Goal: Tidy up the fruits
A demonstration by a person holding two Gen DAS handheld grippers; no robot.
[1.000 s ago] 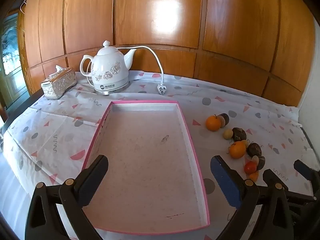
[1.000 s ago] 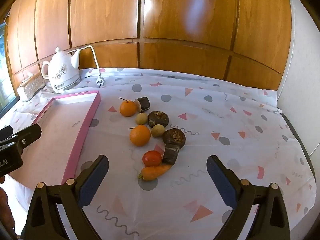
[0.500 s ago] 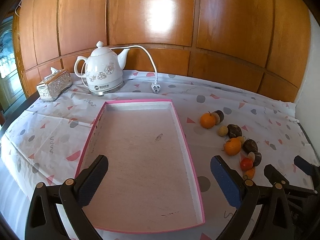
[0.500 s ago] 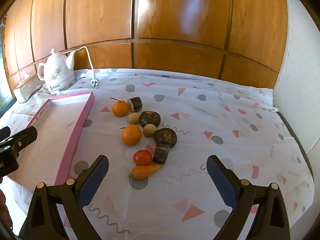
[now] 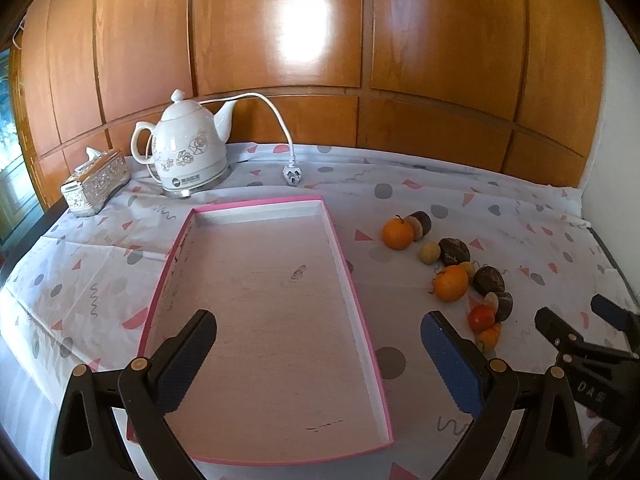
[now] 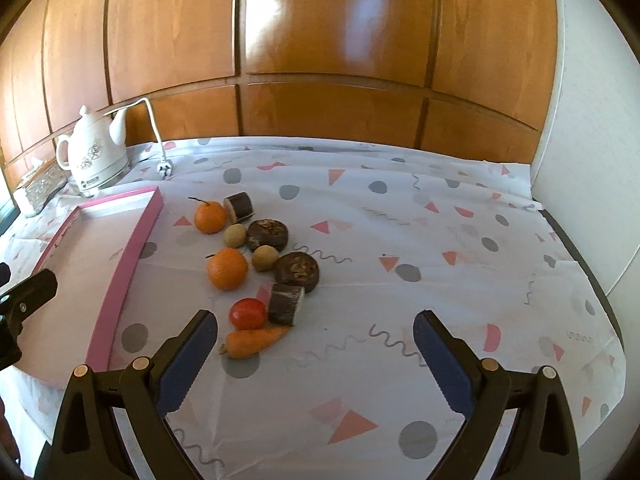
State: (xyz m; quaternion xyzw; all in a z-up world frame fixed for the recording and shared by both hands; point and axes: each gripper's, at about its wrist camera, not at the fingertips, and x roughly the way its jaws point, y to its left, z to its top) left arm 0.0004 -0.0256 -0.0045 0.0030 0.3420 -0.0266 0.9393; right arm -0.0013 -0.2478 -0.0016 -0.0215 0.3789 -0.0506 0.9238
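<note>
wall: shiny brown wood panels (image 5: 440, 40) (a bright light spot on them) | table: white cloth (image 6: 400, 240) with dots and triangles | right side: plain white wall (image 6: 592, 120)

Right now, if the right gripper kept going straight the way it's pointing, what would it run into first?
Probably nothing but bare tablecloth. The right gripper is open, and the carrot and tomato lie just left of its centre line, so its left finger might clip the carrot. Depth is hard to judge.
</note>
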